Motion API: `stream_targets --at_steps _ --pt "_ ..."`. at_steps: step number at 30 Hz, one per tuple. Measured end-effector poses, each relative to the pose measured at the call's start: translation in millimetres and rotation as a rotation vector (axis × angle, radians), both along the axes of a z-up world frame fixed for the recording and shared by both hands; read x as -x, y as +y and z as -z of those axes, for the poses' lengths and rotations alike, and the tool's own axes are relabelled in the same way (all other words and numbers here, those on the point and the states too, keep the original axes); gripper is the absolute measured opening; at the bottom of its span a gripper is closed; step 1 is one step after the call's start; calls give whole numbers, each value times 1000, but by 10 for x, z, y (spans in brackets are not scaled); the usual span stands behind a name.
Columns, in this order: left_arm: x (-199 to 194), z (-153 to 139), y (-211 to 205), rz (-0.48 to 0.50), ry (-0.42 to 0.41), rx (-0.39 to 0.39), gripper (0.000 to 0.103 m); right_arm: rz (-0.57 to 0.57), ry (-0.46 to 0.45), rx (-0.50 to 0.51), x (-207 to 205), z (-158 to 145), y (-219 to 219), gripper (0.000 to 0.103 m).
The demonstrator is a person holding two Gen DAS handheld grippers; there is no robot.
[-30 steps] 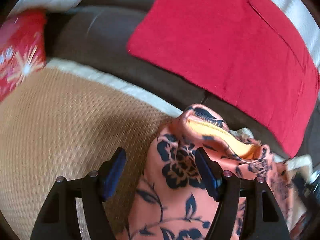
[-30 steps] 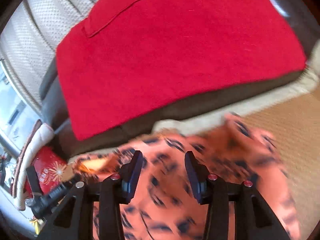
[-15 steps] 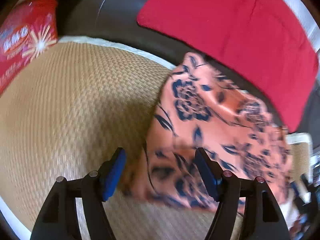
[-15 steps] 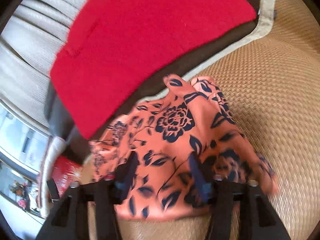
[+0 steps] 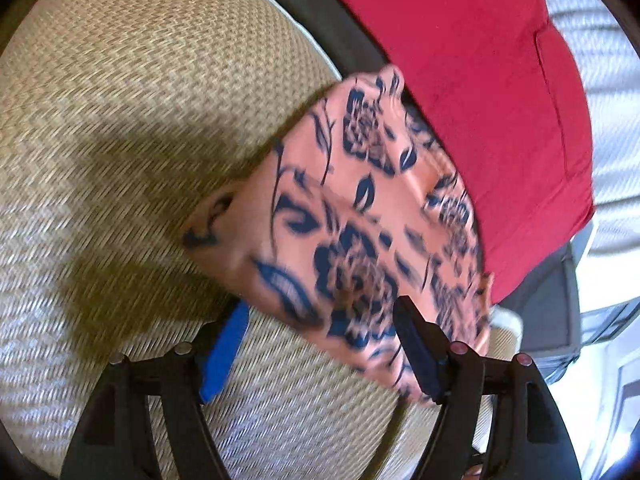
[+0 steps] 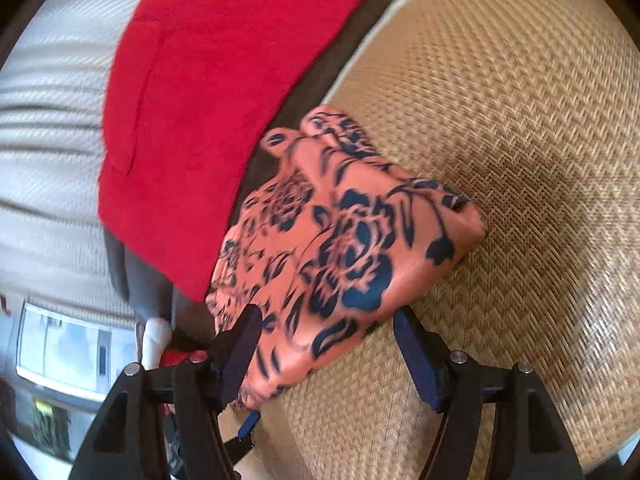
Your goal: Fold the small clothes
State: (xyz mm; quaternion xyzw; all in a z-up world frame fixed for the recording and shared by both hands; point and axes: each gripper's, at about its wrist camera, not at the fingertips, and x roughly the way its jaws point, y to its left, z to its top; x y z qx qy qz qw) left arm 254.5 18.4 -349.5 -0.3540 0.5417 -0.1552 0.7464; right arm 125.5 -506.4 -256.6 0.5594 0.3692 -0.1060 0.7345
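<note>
A small orange garment with a dark blue flower print (image 5: 360,224) lies folded in a thick bundle on the woven straw mat (image 5: 120,128). It also shows in the right wrist view (image 6: 340,248). My left gripper (image 5: 320,344) is open, its fingers standing on either side of the bundle's near edge. My right gripper (image 6: 326,344) is open too, with the garment's near edge between its fingers. Neither gripper holds the cloth.
A red cushion (image 5: 480,80) lies just behind the garment on a dark seat (image 5: 304,12); it also shows in the right wrist view (image 6: 208,88). A white textured cover (image 6: 52,120) is beyond it. The straw mat (image 6: 520,160) spreads to the right.
The garment went from hanging loose in front of both grippers to lying folded on the mat. Both cameras have swung and drawn back over it.
</note>
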Motion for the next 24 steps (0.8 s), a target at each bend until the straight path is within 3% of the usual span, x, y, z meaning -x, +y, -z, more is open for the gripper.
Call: stream_targets --at_steps 3,5,8,10,13,19,24 --pt "-63 -15 44 -45 -8 56 74 49 -2 -10 -146 91 -61 72" --pt "-101 -46 53 -60 -28 59 73 56 5 48 -280 69 -64 72" --pt "-169 -89 -41 -44 -56 -25 45 70 12 128 -443 78 -51 66" --pt "-217 -81 -63 -30 -67 -65 23 71 51 183 -476 89 -35 30" --pt "-225 -79 -32 -31 -67 -46 15 64 85 240 -530 86 9 23" --pt "-15 -348 -88 19 -135 -146 12 4 82 475 -476 -257 276 12" --pt "334 -483 30 72 -142 -171 12 -18 90 480 -175 -321 321 12"
